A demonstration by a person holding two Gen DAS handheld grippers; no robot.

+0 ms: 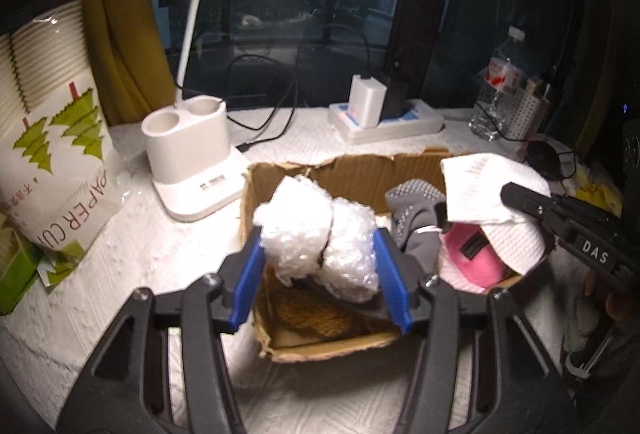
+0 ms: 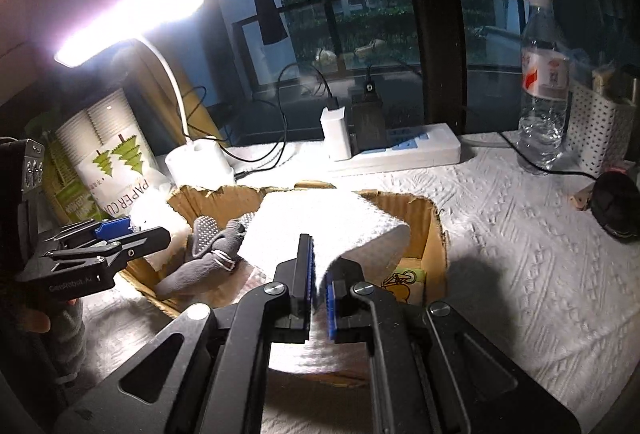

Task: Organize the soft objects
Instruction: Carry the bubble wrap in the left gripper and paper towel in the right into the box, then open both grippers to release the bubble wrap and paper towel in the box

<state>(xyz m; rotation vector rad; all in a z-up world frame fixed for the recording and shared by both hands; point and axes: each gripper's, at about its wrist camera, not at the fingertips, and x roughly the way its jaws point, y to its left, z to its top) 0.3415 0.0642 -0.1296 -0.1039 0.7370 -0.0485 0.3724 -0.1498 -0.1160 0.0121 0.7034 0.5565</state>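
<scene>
Right, cluttered worktop (image 2: 520, 234) under a white textured cover. Desk lamp base (image 1: 188, 157) at 10 o'clock of the cardboard box (image 1: 336, 348), paper cup pack (image 1: 52, 137) further left at 9, power strip (image 1: 384, 121) with chargers at 12, water bottle (image 1: 500, 81) at 2. Cables trail behind the box; torn box flaps stand up along its far edge.

Left wrist view only: pink item (image 1: 472, 258) in the box at the right, brown knit thing (image 1: 312, 318) on the box floor. Right wrist view only: yellow printed packet (image 2: 404, 282) in the box's near right corner, lit lamp head (image 2: 132, 21) at 10, black round object (image 2: 616, 205) at 3.

Left claw (image 1: 320, 266) partly open, pads pressing a bubble wrap bundle (image 1: 320, 234), held over the box's left half. Right claw (image 2: 318, 294) closed tight, pinching a white towel (image 2: 324, 230) by its near edge; towel drapes forward over the box's middle. Grey grippy sock (image 2: 208, 246) lies in the box between the two claws.
</scene>
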